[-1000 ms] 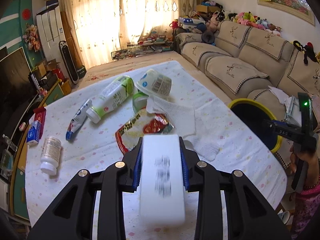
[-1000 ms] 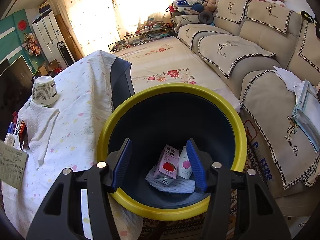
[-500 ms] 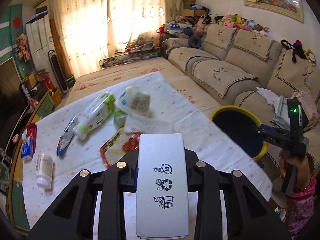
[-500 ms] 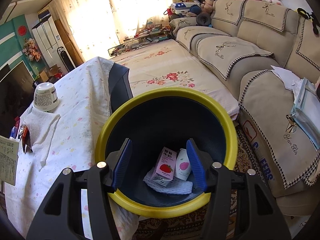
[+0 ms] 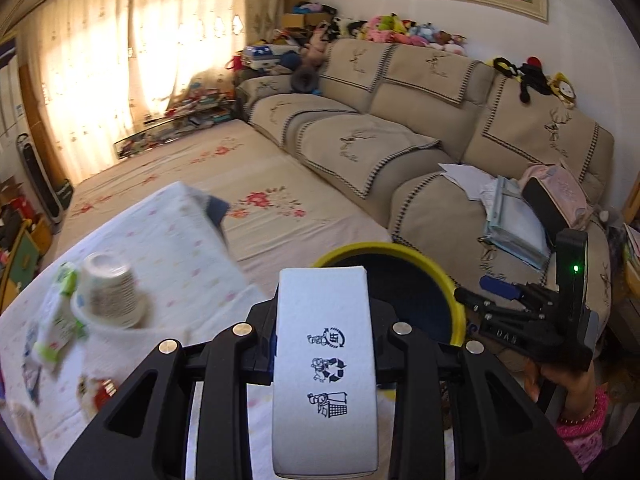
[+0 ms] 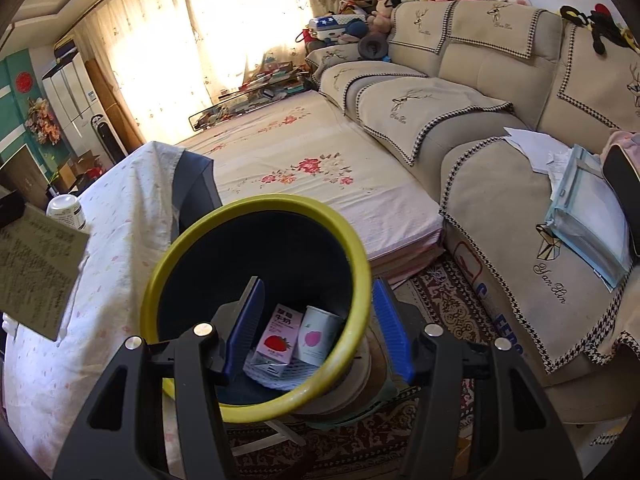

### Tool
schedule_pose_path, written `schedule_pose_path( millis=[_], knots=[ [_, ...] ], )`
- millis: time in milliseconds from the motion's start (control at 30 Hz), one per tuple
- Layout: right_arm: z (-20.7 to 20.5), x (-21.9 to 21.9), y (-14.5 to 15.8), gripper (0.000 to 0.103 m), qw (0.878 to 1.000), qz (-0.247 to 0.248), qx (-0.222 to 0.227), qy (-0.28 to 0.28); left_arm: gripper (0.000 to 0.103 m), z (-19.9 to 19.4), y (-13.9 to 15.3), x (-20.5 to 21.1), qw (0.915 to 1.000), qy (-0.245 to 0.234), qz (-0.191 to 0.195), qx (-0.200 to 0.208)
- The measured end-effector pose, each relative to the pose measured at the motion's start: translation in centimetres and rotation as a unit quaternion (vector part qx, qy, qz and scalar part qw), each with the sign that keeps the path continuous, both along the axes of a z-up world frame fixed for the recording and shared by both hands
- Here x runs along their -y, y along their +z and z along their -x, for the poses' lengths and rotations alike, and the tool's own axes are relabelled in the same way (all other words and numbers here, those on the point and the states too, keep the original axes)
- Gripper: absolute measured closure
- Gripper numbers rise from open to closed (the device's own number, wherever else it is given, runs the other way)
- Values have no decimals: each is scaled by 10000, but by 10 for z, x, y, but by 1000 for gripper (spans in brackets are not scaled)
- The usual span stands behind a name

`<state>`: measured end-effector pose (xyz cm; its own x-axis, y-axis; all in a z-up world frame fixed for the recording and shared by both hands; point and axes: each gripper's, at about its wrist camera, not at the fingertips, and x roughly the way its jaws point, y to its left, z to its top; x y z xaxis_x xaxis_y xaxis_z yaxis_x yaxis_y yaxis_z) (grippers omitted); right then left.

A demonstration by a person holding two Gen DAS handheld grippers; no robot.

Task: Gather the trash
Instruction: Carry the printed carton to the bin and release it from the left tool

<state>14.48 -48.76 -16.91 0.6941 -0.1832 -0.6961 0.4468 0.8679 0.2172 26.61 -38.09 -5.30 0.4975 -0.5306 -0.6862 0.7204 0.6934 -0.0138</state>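
A: It's a living room with a beige sofa (image 5: 420, 128), curtains (image 5: 132, 52) glowing with sun, and a table under a spotted white cloth (image 5: 168, 248). Where does the trash stand?

B: The white carton (image 5: 325, 364), printed with recycling marks, is clamped between the fingers of the left gripper (image 5: 325, 344), held in the air just short of the yellow-rimmed bin (image 6: 256, 304), which sits off the table's edge on the sofa side.

A: So partly done?

B: I'd judge so. Inside the bin lie a pink strawberry milk carton (image 6: 278, 338), a small white cup with a pink mark (image 6: 318, 334) touching it, and a white meshy tray or sheet (image 6: 266, 372) beneath both. The white carton looks to be next in.

A: And the right gripper (image 6: 318, 328)?

B: Its blue pads stand wide, one inside the bin's rim and one outside, straddling the wall; I can't tell whether they touch it.

A: What remains?

B: Farther from the bin, on the cloth, an upturned paper cup (image 5: 108, 292), a green-and-white bottle (image 5: 60, 320) beside it, and a red wrapper (image 5: 102, 390), all blurred. A printed paper (image 6: 34, 268) shows at the right view's edge.
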Motion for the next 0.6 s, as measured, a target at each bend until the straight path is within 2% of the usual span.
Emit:
schedule_pose_path(
  millis=[267, 300, 367, 467, 600],
  knots=[
    [12, 19, -4, 49, 9998, -52, -43, -170, 72, -18, -29, 76, 9995, -253, -119, -123],
    [13, 20, -4, 49, 9998, -57, -48, -195, 70, -20, -33, 81, 9996, -228, -140, -99],
    [16, 22, -4, 49, 9997, -68, -53, -232, 42, -23, -37, 88, 9998, -141, -158, -5],
    [19, 23, -5, 49, 9997, -81, -58, -243, 40, -23, -35, 88, 9998, -81, -149, 114],
    [17, 19, -6, 49, 9997, -112, -83, -186, 36, -14, -23, 56, 9995, 33, -78, 293]
  ],
)
